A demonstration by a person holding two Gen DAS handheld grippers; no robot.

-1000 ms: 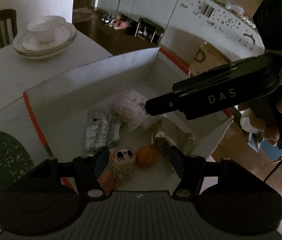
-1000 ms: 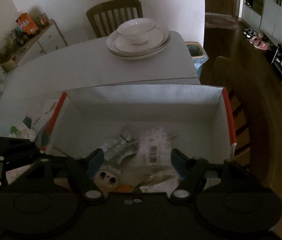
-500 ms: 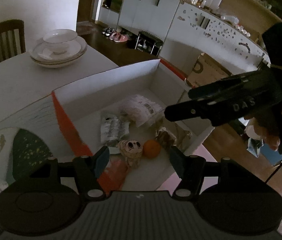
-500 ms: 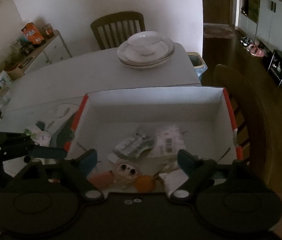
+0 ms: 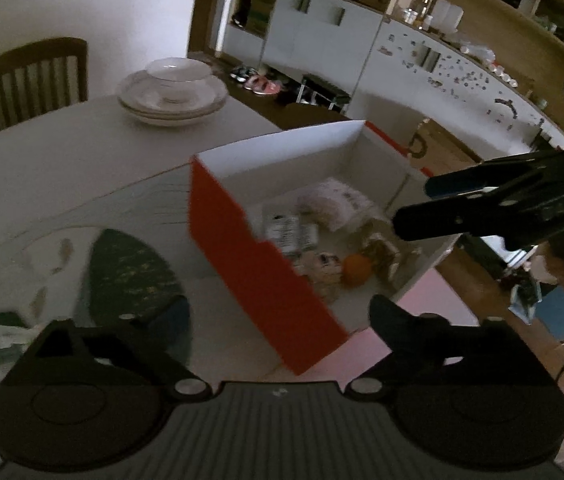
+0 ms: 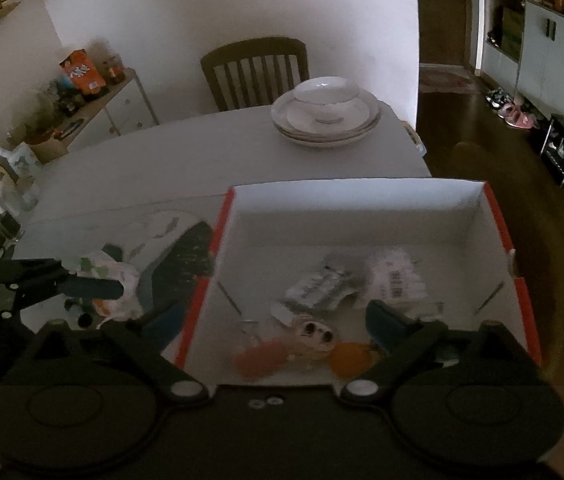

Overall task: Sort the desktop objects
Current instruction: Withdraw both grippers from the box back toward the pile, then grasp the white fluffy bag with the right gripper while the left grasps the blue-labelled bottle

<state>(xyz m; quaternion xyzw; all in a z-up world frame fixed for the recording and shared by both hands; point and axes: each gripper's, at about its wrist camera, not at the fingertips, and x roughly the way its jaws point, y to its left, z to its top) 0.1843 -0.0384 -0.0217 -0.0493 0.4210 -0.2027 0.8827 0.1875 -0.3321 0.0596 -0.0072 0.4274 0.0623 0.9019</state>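
My left gripper [image 5: 278,320] and right gripper [image 6: 270,316] have just been opening, nothing between them. Sorted items fill the box [image 6: 362,196] mid-frame; next, the crumpled wrapper [image 6: 110,276] at left.

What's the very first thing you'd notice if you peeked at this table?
The big white box with orange sides, at the near right of the table. Inside lie a small orange, a little doll with big eyes and crinkly wrappers. A stack of plates sits at the far end.
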